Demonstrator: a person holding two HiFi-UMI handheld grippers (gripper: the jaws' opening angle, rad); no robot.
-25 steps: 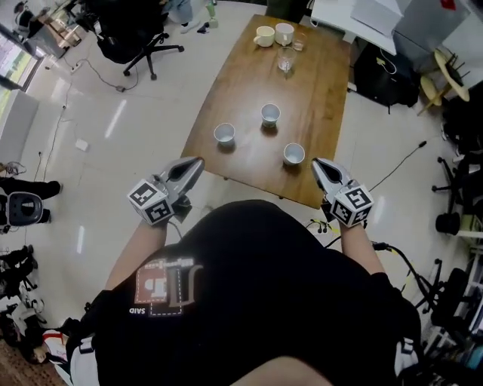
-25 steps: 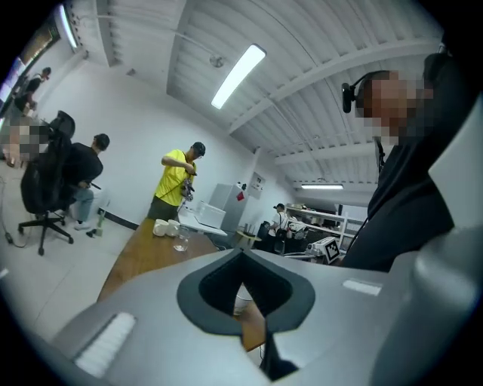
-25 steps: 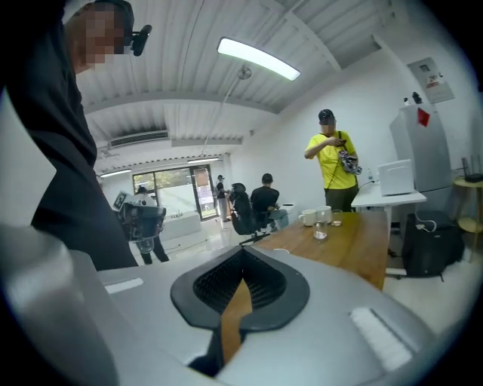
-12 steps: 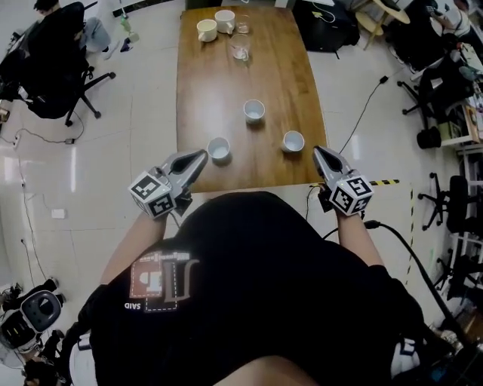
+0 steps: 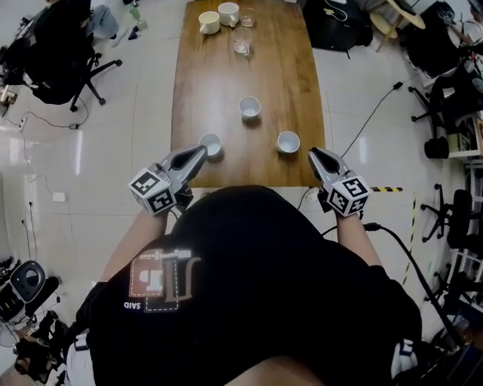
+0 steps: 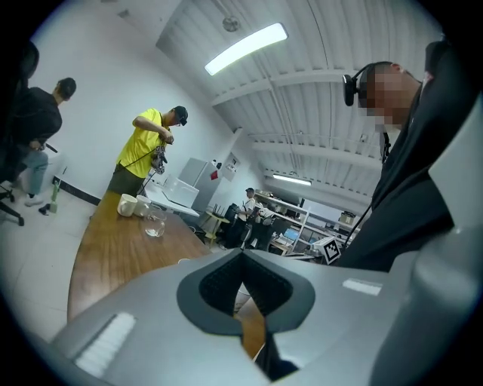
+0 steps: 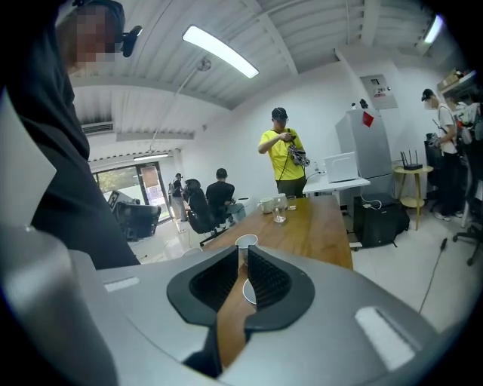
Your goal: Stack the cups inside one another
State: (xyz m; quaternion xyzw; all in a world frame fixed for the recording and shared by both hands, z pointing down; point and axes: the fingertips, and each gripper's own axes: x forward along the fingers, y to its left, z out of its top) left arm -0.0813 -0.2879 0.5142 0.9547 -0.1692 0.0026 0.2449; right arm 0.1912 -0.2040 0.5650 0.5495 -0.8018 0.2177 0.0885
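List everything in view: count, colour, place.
table: one, brown wood, centre
cups: three, white, table's near half, standing apart
mugs: two, cream and white, far end
glasses: two, clear, by the mugs
office chair: one, black, floor at left
bystander in yellow shirt: one, beyond far end
left gripper: grey, shut, empty, at near edge
right gripper: grey, jaws slightly apart, empty, at near edge

Left hand-held gripper (image 5: 199, 151): left of frame centre, held about level, tips pointing toward upper right, jaws closed together, empty
Right hand-held gripper (image 5: 312, 154): right of centre, tipped slightly downward, jaws a narrow slit apart, gripping nothing
Forearms (image 5: 133, 241): both stretched forward, well apart
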